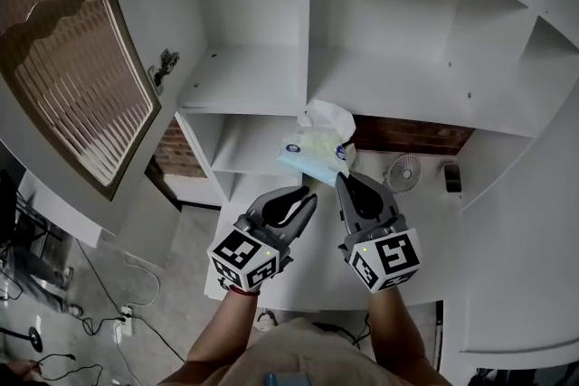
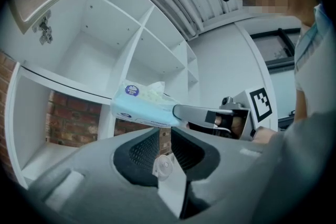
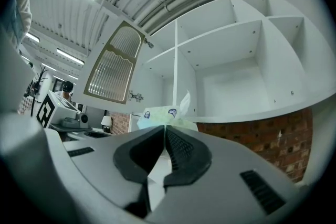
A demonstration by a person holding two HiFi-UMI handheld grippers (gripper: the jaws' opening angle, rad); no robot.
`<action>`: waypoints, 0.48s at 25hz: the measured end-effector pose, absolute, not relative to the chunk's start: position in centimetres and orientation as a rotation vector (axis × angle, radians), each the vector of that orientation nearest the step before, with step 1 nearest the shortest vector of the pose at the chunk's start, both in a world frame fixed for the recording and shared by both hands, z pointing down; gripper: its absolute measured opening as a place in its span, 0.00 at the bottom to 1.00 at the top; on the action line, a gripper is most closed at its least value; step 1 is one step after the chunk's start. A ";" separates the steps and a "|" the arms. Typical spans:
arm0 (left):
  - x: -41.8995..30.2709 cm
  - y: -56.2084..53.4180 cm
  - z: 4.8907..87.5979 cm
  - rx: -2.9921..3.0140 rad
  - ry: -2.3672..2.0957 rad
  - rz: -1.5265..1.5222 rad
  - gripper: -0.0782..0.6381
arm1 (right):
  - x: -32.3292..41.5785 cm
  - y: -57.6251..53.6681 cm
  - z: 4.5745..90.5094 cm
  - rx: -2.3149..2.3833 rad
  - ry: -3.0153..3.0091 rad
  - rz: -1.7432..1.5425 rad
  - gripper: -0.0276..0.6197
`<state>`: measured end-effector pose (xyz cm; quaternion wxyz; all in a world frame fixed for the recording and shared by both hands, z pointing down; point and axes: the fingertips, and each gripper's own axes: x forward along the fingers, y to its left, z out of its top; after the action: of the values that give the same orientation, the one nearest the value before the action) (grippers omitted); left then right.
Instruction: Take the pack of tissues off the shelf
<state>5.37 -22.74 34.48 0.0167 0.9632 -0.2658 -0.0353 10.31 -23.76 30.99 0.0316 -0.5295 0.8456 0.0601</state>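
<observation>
1. pack of tissues [image 1: 315,154], taken from nearest the body outward: pinched at its near right edge by right gripper [image 1: 344,180], jaws pressed together on the wrapper with only a slit left between them.
2. alongside, left gripper [image 1: 310,197]: jaws a little apart, nothing between them, tips just under the pack's near long edge; touching it or not, cannot tell.
3. just beyond both sets of tips: hangs in the air, broad face tilted up toward the head, long axis crosswise to the right gripper's jaws, running from the pinched end out leftward over the left gripper's tips.
4. lies straight ahead of the right tool and slightly ahead and to the right of the left one; carried by the right alone, with the left nearer to the free end as a spare support.
5. on the far side of the pack, white tissue [image 1: 329,117] sticking up from the top slot, toward the shelf.
6. farther back, shelf [image 1: 258,108]: pack appears clear of its boards, in front of the upright divider and the lower compartment's opening; by judgement, already lifted off.
7. coming move, by judgement: draw back toward the body along the jaw line, away from the board edge, minding the free left end near the divider.
8. farthest, brick wall [image 1: 412,136] behind the open back.
</observation>
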 end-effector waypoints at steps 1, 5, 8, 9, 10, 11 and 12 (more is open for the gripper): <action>6.0 -22.5 34.7 2.992 -0.828 -0.106 0.21 | 10.9 -23.6 31.4 -1.627 2.607 0.176 0.08; 7.2 -22.6 35.6 2.971 -0.827 -0.094 0.21 | 12.2 -23.7 32.6 -1.622 2.621 0.139 0.08; 7.7 -22.8 36.3 2.953 -0.825 -0.082 0.21 | 12.7 -24.1 33.6 -1.627 2.629 0.110 0.08; 7.8 -22.8 36.6 2.947 -0.826 -0.078 0.21 | 12.9 -24.2 33.9 -1.629 2.634 0.099 0.08; 7.9 -22.8 36.8 2.942 -0.828 -0.075 0.21 | 13.0 -24.3 34.3 -1.629 2.639 0.089 0.08; 8.1 -22.8 37.1 2.937 -0.830 -0.071 0.21 | 13.1 -24.4 34.7 -1.629 2.646 0.080 0.08; 8.2 -22.8 37.4 2.931 -0.834 -0.066 0.21 | 13.3 -24.4 35.1 -1.628 2.652 0.071 0.08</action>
<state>8.25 -22.79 37.36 0.0466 0.9606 -0.2732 -0.0216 13.26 -24.37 35.13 0.0143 -0.5230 0.8519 0.0228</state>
